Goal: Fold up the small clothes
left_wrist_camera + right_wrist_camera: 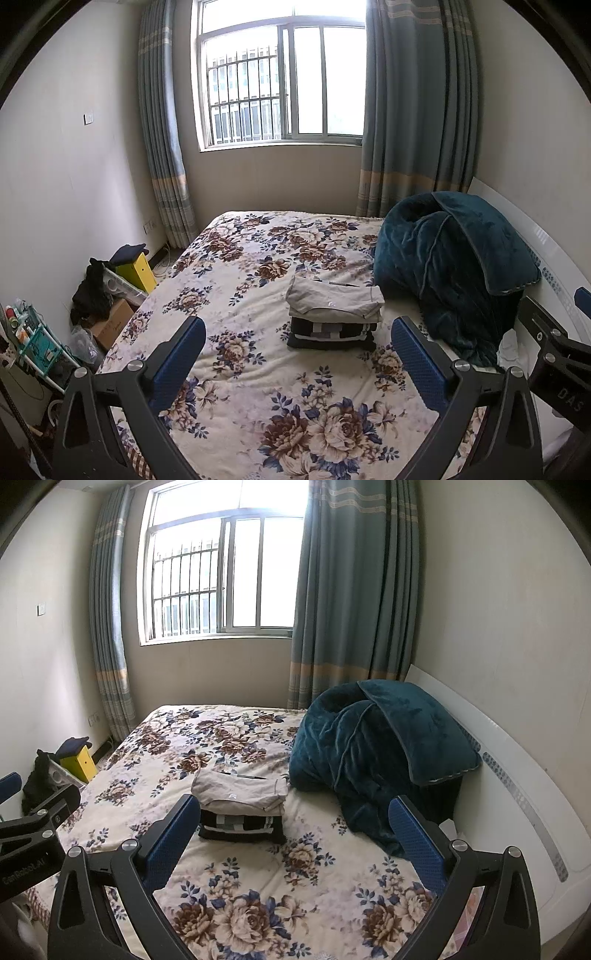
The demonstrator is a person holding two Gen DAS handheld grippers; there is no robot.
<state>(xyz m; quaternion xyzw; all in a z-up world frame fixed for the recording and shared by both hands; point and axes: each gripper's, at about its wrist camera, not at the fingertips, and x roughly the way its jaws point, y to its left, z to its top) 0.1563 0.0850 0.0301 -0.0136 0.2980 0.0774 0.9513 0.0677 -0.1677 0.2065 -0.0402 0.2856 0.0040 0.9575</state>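
The big bed [236, 369] with its flowery cover holds everything. A teal blanket [454, 266] is bunched by the headboard, likely pushed away to make room. Beside it sits a neat stack of folded clothes [334, 317], beige on top. The left hand-held gripper [299, 354] and right hand-held gripper [295, 834] are both wide open, holding nothing.

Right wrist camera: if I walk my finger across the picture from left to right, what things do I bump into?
Yellow box → folded clothes pile → teal blanket → white headboard.
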